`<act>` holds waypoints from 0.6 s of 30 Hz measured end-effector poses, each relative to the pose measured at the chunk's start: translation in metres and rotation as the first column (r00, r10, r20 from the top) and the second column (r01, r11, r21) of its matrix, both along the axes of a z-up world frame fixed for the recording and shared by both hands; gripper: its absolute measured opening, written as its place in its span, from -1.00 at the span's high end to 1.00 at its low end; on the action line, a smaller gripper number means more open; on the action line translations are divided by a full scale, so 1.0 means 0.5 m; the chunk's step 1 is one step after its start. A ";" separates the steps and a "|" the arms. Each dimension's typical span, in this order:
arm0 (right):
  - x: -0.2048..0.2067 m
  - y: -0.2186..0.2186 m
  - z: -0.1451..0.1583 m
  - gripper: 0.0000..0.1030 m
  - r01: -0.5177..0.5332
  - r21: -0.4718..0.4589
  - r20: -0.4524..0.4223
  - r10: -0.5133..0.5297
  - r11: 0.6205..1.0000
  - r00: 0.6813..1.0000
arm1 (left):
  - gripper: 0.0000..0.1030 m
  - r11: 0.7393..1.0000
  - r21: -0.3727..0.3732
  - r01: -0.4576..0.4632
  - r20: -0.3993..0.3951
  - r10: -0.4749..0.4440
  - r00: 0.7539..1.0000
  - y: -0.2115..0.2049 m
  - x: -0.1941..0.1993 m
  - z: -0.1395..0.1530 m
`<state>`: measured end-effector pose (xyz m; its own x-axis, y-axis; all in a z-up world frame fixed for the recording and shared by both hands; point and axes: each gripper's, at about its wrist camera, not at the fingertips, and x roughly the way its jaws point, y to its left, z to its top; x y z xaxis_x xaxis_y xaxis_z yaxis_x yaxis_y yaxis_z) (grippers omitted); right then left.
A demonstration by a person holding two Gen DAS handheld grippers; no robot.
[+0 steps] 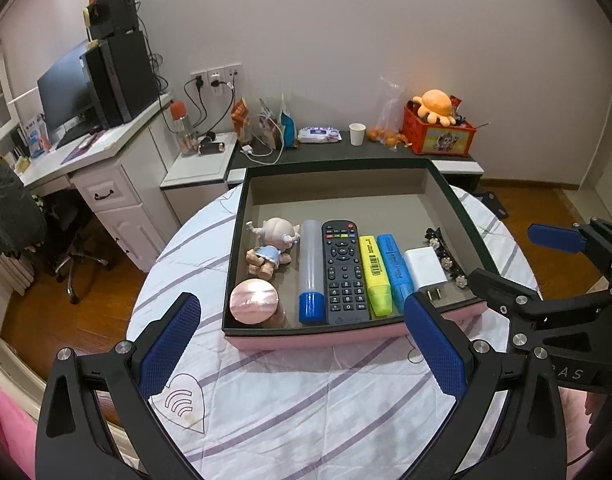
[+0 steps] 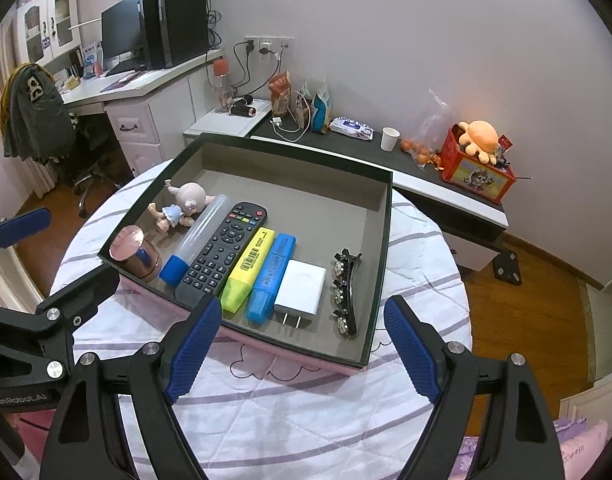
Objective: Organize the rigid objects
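A dark-rimmed pink box (image 1: 317,339) (image 2: 379,248) sits on the round table. Inside, in a row: a pink round jar (image 1: 253,301) (image 2: 134,251), a doll (image 1: 270,246) (image 2: 178,208), a blue-capped tube (image 1: 310,272) (image 2: 198,236), a black remote (image 1: 343,272) (image 2: 222,254), a yellow highlighter (image 1: 375,274) (image 2: 248,268), a blue highlighter (image 1: 395,268) (image 2: 272,276), a white charger (image 1: 425,272) (image 2: 300,288) and a black hair clip (image 1: 445,256) (image 2: 345,292). My left gripper (image 1: 302,344) is open and empty before the box. My right gripper (image 2: 302,344) is open and empty too; it shows in the left wrist view (image 1: 505,264).
The table has a white quilted cloth with purple stripes (image 1: 306,400) (image 2: 298,412). Behind stand a dark shelf (image 1: 345,150) with a paper cup (image 1: 357,134), wipes and a red toy crate (image 1: 437,132), and a white desk (image 1: 98,148) with a monitor and an office chair.
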<state>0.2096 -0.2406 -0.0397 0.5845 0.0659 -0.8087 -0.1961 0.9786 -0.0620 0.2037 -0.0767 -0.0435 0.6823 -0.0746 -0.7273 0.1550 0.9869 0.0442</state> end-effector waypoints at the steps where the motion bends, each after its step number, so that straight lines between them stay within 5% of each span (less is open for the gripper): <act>1: -0.004 0.000 0.002 -0.65 0.000 -0.001 0.003 0.000 1.000 1.000 | -0.99 1.000 -0.001 0.001 0.004 -0.001 1.000 0.001 -0.004 0.002; 12: -0.062 0.006 0.045 -0.65 -0.028 0.046 0.086 0.024 0.999 0.996 | -0.99 1.000 -0.027 -0.013 0.162 0.017 0.987 0.020 -0.085 0.060; 18: -0.092 0.010 0.056 -0.65 -0.029 0.056 0.115 0.023 0.998 0.993 | -0.99 1.000 -0.021 -0.015 0.161 0.018 0.987 0.024 -0.111 0.062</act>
<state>0.1637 -0.2355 -0.0117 0.6703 0.1263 -0.7313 -0.2163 0.9759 -0.0297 0.1483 -0.0645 -0.0123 0.7919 -0.0752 -0.6060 0.1311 0.9902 0.0484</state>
